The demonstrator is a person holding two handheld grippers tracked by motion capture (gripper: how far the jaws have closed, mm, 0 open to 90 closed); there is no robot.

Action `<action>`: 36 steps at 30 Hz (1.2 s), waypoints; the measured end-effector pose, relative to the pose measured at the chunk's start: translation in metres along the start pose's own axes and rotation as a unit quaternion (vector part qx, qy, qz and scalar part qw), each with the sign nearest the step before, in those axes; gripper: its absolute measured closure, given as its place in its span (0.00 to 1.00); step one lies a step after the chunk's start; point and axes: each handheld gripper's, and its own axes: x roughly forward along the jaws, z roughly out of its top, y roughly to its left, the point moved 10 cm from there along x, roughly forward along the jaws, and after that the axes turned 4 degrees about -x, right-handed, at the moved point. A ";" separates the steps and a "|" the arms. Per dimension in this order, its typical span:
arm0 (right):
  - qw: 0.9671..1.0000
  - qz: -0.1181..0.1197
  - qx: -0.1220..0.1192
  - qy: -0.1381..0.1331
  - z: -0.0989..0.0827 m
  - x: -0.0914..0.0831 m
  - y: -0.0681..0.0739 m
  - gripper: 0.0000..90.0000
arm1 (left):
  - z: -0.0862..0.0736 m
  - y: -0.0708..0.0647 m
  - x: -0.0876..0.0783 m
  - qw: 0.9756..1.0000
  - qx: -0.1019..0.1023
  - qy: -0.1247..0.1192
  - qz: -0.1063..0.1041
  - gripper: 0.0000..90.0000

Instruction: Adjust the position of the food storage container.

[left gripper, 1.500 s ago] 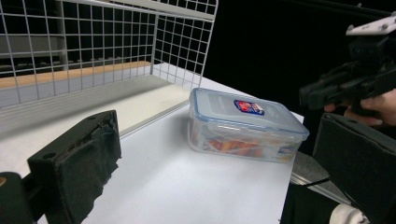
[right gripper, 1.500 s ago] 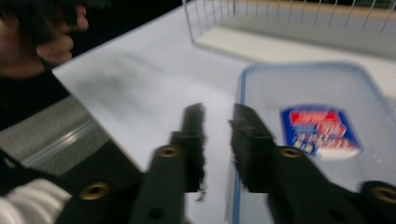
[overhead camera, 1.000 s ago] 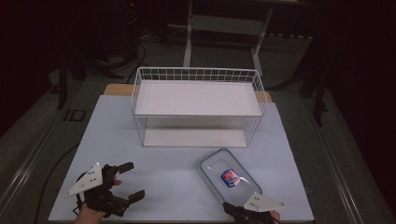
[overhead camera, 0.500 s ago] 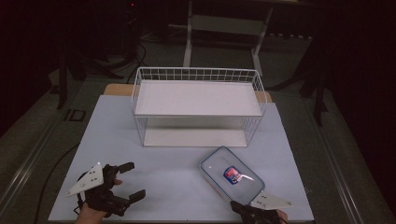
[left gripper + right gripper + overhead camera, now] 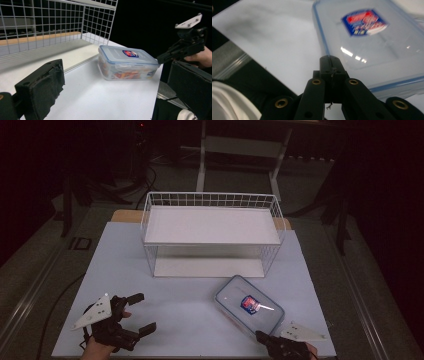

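The lidded plastic box lies on the worktop just in front of the wire rack, toward the rack's right end. Compared with a second ago, the right tongs have slid a little along the box's near edge, their jaws pressed together with nothing between them, tip at the box's near corner. The box itself has not shifted. I'd judge they are nudging or lining up rather than gripping (closed tongs cannot take a box this broad).

The left tongs sit well to the left of the box, jaws spread wide and empty, unmoved.

Whether the right tip actually touches the lid rim I cannot tell. The box's contents show as orange blurs through its wall; the lid's label is unreadable.
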 end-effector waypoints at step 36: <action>0.995 -0.096 0.039 0.011 0.003 -0.001 -0.086 1.00 | -0.001 0.000 0.001 1.000 0.003 0.005 -0.002 0.00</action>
